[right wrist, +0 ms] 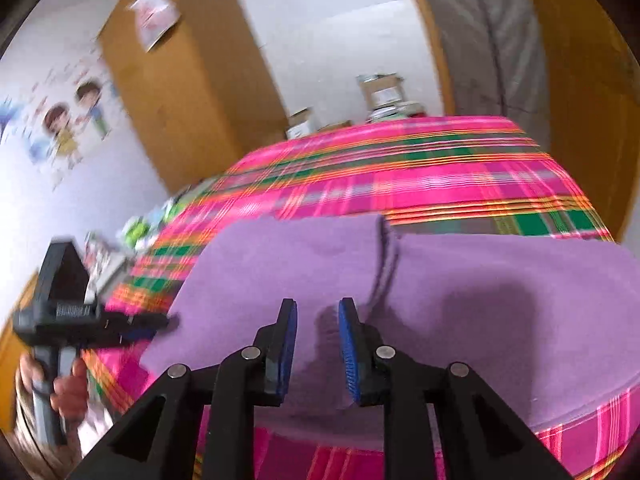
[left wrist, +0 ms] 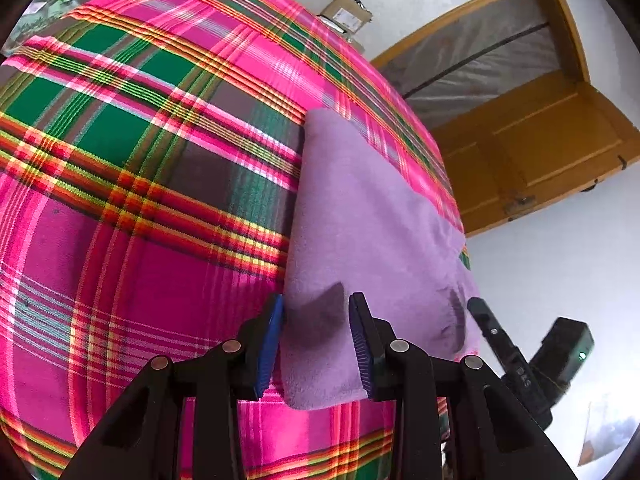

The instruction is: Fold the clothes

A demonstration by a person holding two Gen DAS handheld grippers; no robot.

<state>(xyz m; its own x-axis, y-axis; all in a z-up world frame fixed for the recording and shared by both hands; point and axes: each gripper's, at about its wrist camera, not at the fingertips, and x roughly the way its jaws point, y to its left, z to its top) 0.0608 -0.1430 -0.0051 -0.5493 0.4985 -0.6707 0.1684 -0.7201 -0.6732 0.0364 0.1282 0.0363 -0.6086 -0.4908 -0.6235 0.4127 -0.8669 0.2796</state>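
A folded lilac cloth (left wrist: 360, 208) lies flat on the pink and green plaid bedspread (left wrist: 140, 160), near its front right edge. My left gripper (left wrist: 316, 316) hovers open over the cloth's near left corner; its pads straddle the cloth without pressing it. The right gripper (left wrist: 486, 320) shows side-on at the cloth's right edge. In the right wrist view the cloth (right wrist: 500, 280) has a seam ridge down its middle. My right gripper (right wrist: 318, 320) stands open just above it, pads apart, with fabric below the gap. A hand (right wrist: 68, 392) holds the left gripper (right wrist: 160, 324) at the cloth's left edge.
A wooden door (left wrist: 540, 152) stands right of the bed. Cardboard boxes (left wrist: 346, 12) sit beyond the far edge. A tall wooden wardrobe (right wrist: 188, 80) and small clutter (right wrist: 136, 228) are at the bed's far left. The bedspread (right wrist: 400, 176) stretches bare beyond the cloth.
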